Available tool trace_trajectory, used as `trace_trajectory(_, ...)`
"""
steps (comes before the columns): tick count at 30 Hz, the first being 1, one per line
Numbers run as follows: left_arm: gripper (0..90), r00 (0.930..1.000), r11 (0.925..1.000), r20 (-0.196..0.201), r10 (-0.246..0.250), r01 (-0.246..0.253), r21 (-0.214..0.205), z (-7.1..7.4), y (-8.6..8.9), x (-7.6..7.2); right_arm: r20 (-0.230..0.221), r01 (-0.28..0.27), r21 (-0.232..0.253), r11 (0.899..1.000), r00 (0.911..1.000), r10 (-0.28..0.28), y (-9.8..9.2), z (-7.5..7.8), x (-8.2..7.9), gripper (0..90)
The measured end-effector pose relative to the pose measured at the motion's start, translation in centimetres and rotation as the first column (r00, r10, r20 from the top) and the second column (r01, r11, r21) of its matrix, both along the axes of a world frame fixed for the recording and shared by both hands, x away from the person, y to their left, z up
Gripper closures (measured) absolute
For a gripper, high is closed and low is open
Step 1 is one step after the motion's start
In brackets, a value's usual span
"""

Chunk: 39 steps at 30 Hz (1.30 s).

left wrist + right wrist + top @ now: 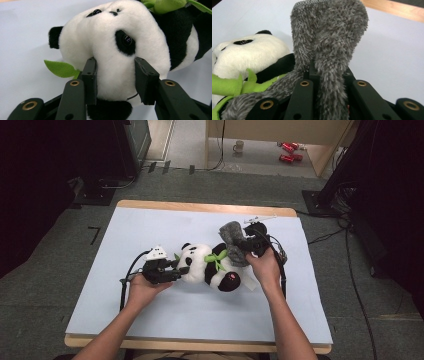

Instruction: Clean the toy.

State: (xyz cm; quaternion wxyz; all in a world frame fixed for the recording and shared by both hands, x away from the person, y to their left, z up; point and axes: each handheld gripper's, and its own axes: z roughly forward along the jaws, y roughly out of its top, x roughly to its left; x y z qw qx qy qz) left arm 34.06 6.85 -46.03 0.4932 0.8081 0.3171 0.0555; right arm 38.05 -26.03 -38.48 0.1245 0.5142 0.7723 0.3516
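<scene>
Panda (210,265) plush lies on its side near the middle of the pale blue tabletop (150,320), head toward our left, black legs and a pink-soled foot toward our right. We hold it at both ends.

Our left gripper (176,270) comes in low from the left, and in the left gripper view its jaws clasp the white head (117,67) of the panda: the two black pads press into the plush on either side of the muzzle, just below one dark eye patch, and the fur bulges between them. A green felt leaf (61,68) sticks out beside the left pad, and a black ear shows farther off.

Our right gripper (248,245) sits at the far right end of the toy, held in the right hand (265,267). Its jaws are clenched on a fuzzy grey sock (232,240). In the right gripper view the sock (329,42) rises upright from between the jaws, its knitted cuff at the top, and the lower part of the grey fabric trails off to the left, over the black body of the panda and beside the green bamboo trim (239,86).

In the high view the sock stands above the panda's hind end, touching it. We cannot tell whether it is drawn over a paw or merely rests against it.
</scene>
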Motion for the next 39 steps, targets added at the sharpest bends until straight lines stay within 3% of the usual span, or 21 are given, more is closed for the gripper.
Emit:
trace_trajectory(4, 58.2, 1.0000, 1.0000, 0.001, -0.002, 0.002, 0.005, 0.0, 0.1, 0.0, 0.044, 0.023, -0.006, 1.000, 0.9988, -0.023, -0.4, 1.3, -0.5, 79.2)
trace_trajectory(6, 58.1, 1.0000, 1.0000, -0.002, -0.001, 0.001, 0.002, -0.1, 0.1, 0.1, 0.068, 0.026, 0.029, 0.999, 0.9973, -0.028, -0.7, 2.3, -0.8, 79.2)
trace_trajectory(9, 58.0, 1.0000, 1.0000, -0.002, 0.003, -0.003, -0.001, -0.1, 0.0, 0.1, 0.091, -0.011, 0.124, 0.992, 0.9959, -0.001, -0.6, 3.7, -1.6, 79.2)
trace_trajectory(12, 57.9, 1.0000, 1.0000, -0.004, 0.004, -0.004, -0.001, -0.1, 0.0, 0.1, 0.099, -0.050, 0.139, 0.989, 0.9945, 0.036, 0.3, 4.0, -1.9, 79.2)
trace_trajectory(13, 57.9, 1.0000, 1.0000, -0.005, 0.003, -0.003, 0.000, -0.1, 0.0, 0.1, 0.088, -0.088, 0.153, 0.984, 0.9933, 0.075, 1.4, 3.9, -2.0, 79.2)
trace_trajectory(16, 57.8, 1.0000, 1.0000, -0.005, 0.003, -0.003, 0.001, 0.0, 0.0, 0.2, 0.051, -0.132, 0.170, 0.977, 0.9909, 0.125, 2.9, 3.0, -2.0, 79.2)
trace_trajectory(19, 57.7, 1.0000, 1.0000, -0.002, -0.001, 0.001, 0.007, 0.0, 0.1, 0.2, -0.004, -0.169, 0.153, 0.974, 0.9851, 0.172, 4.6, 1.2, -1.8, 79.2)
trace_trajectory(22, 57.5, 1.0000, 0.9999, -0.002, -0.002, 0.002, 0.012, 0.0, 0.0, 0.2, -0.038, -0.160, 0.130, 0.979, 0.9854, 0.166, 5.0, -0.3, -1.4, 79.0)
trace_trajectory(24, 57.6, 0.9999, 1.0000, -0.010, 0.002, -0.002, 0.008, 0.0, 0.0, 0.2, -0.043, -0.144, 0.141, 0.979, 0.9876, 0.151, 4.3, -1.0, -1.2, 78.9)
trace_trajectory(31, 58.0, 0.9993, 1.0000, -0.037, -0.004, 0.004, 0.001, 0.3, -0.1, 0.7, -0.012, -0.104, 0.132, 0.986, 0.9943, 0.106, 2.4, -1.6, -1.1, 78.4)
trace_trajectory(34, 58.0, 0.9988, 1.0000, -0.049, -0.004, 0.004, -0.004, 0.3, -0.1, 0.9, 0.013, -0.080, 0.106, 0.991, 0.9968, 0.079, 1.7, -1.5, -1.2, 78.5)
trace_trajectory(37, 57.9, 0.9984, 0.9999, -0.056, -0.007, 0.006, -0.015, 0.3, 0.0, 1.1, -0.008, -0.033, 0.104, 0.994, 0.9994, 0.034, 0.1, -1.0, -1.3, 79.0)
trace_trajectory(39, 57.8, 0.9985, 0.9998, -0.053, -0.009, 0.008, -0.019, 0.3, 0.0, 1.2, 0.006, -0.011, 0.068, 0.998, 0.9999, 0.011, -0.6, -1.0, -1.3, 79.4)
